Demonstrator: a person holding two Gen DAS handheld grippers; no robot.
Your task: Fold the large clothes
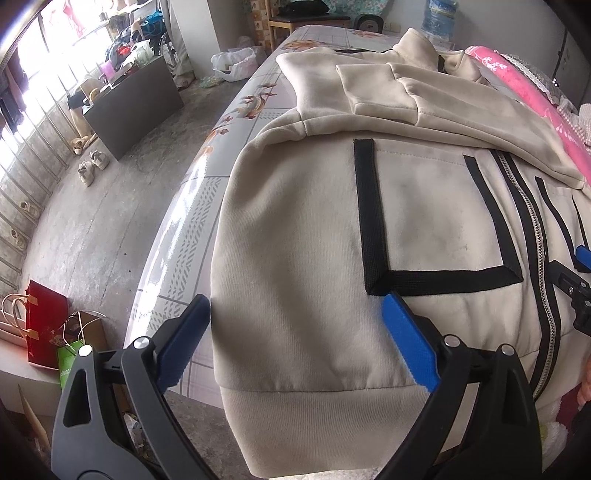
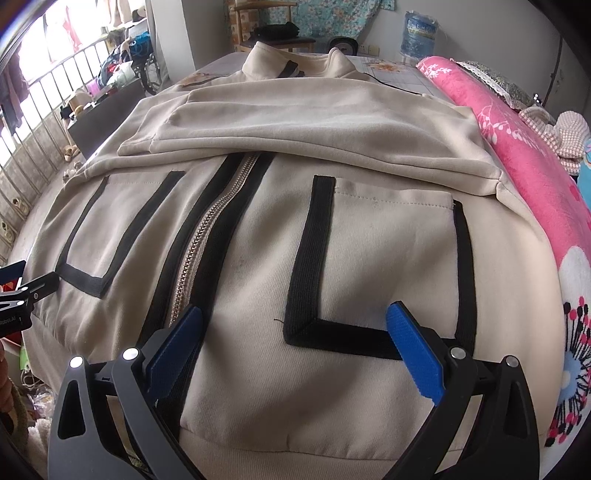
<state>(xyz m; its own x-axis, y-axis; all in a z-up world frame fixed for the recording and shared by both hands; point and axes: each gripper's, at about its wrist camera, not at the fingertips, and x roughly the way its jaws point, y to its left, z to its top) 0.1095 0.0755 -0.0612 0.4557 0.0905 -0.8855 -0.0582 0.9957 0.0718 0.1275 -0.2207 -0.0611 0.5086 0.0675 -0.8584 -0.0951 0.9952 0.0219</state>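
A cream zip-up jacket (image 1: 303, 236) with black-trimmed pockets lies front-up on the bed, both sleeves folded across its chest (image 2: 303, 122). My left gripper (image 1: 297, 306) hovers open over the jacket's left hem corner, nothing between its blue pads. One left fingertip (image 1: 197, 306) sits just off the jacket's side edge, the other on the pocket trim. My right gripper (image 2: 295, 314) stands open above the right pocket (image 2: 376, 258), near the ribbed hem (image 2: 295, 450), its left finger beside the zipper (image 2: 207, 236). The right gripper's edge (image 1: 576, 280) shows at the far right of the left wrist view.
The bed's patterned sheet (image 1: 192, 206) shows along the jacket's left side, with concrete floor (image 1: 110, 221) beyond. A pink floral blanket (image 2: 517, 155) lies along the right. Red and green bags (image 1: 48, 328) stand on the floor at left. A chair (image 2: 273, 33) and water bottle (image 2: 419, 33) stand behind.
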